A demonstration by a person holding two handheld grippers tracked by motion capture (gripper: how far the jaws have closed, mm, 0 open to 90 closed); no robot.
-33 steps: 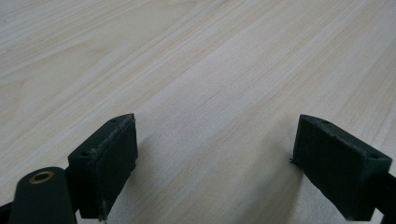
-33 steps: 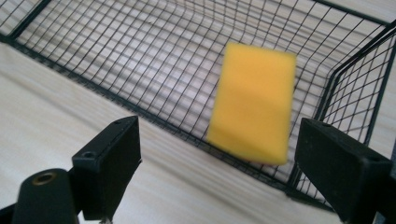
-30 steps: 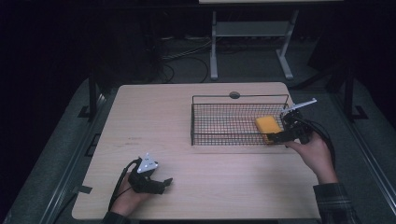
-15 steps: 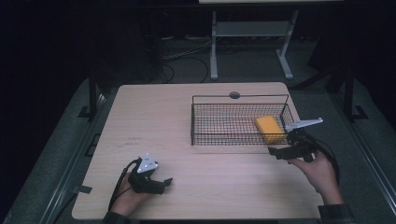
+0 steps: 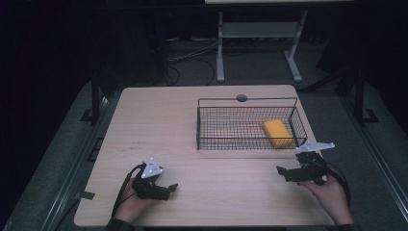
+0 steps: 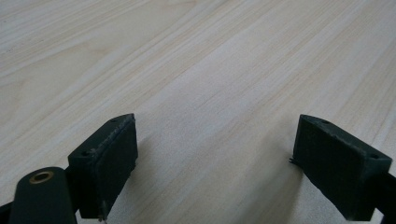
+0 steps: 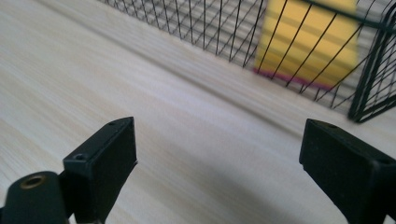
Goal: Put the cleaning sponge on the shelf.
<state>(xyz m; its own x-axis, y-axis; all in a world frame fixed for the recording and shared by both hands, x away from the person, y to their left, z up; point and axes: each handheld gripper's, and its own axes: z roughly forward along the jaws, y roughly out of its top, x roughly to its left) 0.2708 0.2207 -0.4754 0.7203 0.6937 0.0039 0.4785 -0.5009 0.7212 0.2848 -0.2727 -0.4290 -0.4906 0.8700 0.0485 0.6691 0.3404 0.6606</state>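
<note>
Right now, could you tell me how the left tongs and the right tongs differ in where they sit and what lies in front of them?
The left tongs sit at the table's near left, far from the wire basket; the right tongs sit at the near right, just short of the basket's corner. The left tongs face bare wood; the right tongs face the basket with the yellow sponge inside. Both are open, holding nothing, each in a hand.

Yellow sponge [image 5: 277, 133] (pink underside) in black wire-grid basket [image 5: 246, 144] — pale woodgrain table [image 5: 192, 125].
</note>
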